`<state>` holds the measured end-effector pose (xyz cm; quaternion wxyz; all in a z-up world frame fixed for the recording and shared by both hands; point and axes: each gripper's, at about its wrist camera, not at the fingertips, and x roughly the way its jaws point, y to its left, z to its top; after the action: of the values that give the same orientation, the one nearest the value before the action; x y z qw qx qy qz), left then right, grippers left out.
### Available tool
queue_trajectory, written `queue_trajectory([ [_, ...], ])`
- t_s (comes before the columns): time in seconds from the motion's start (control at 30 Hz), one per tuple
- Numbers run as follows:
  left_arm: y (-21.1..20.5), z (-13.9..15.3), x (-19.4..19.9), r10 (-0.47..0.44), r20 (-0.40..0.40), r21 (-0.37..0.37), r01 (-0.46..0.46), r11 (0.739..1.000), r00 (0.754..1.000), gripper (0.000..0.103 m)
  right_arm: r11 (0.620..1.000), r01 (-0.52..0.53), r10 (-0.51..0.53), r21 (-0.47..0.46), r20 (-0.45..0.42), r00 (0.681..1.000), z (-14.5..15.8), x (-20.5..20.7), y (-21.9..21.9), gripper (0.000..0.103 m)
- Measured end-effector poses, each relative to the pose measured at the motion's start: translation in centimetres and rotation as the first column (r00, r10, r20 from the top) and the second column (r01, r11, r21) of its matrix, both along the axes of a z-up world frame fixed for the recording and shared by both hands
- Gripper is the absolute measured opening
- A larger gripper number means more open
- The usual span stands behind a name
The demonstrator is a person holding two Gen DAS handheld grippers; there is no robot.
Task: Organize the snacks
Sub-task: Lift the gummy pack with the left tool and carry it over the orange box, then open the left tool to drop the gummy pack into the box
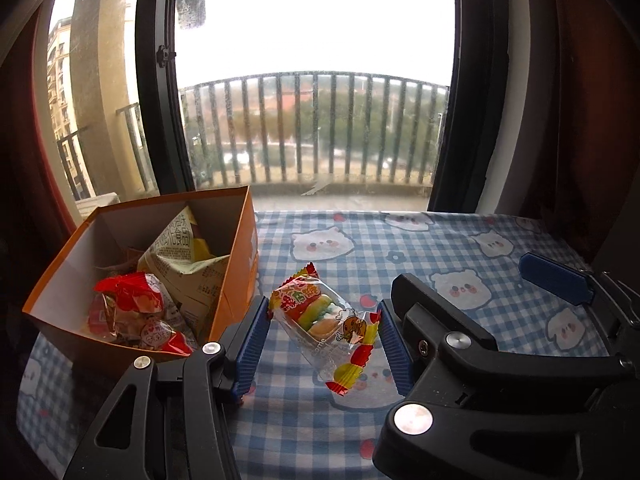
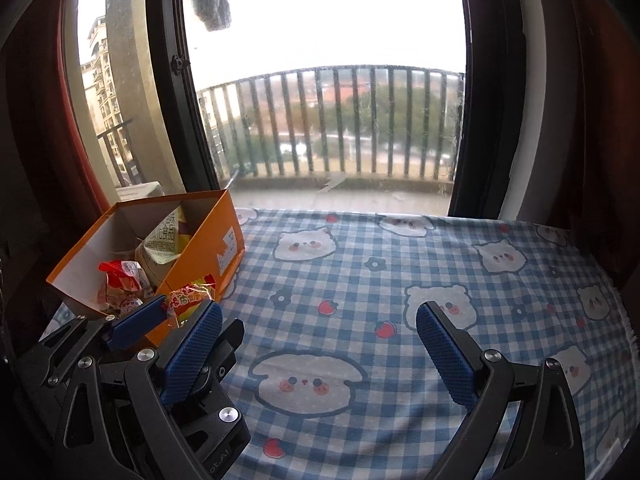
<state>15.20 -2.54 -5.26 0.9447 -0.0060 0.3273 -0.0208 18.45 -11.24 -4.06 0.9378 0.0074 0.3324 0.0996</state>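
L grip (image 1: 324, 340) clamped on candy (image 1: 326, 320) | R grip (image 2: 320, 360) wide open, empty | box (image 1: 240, 232) just left of L grip | carry over rim, drop w/o snagging wrapper

cream packet (image 1: 176, 264): 食品 | right gripper (image 2: 320, 354) body: "ot.AI"

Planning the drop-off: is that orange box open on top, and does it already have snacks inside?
Open and partly filled. The orange box has no lid over it; a pale printed bag and red-wrapped snacks lie inside.
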Motion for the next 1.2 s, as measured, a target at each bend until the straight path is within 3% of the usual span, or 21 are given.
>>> queue_trajectory([
  [0.7,11.4,1.9,0.3,0.157,0.079,-0.019,-0.156,0.988,0.984,0.056,0.995,-0.101,0.101,0.005,0.072,0.992,2.6,2.1,11.6,0.103],
  [0.97,15.7,1.2,1.7,0.229,0.072,-0.018,-0.228,0.974,0.971,0.056,0.988,-0.154,0.154,-0.002,0.069,0.986,1.7,4.0,16.2,0.103],
  [1.2,19.3,-1.0,3.0,0.281,0.021,-0.009,-0.281,0.960,0.960,0.056,0.981,-0.192,0.193,-0.019,0.026,0.981,-0.3,6.0,20.3,0.103],
])
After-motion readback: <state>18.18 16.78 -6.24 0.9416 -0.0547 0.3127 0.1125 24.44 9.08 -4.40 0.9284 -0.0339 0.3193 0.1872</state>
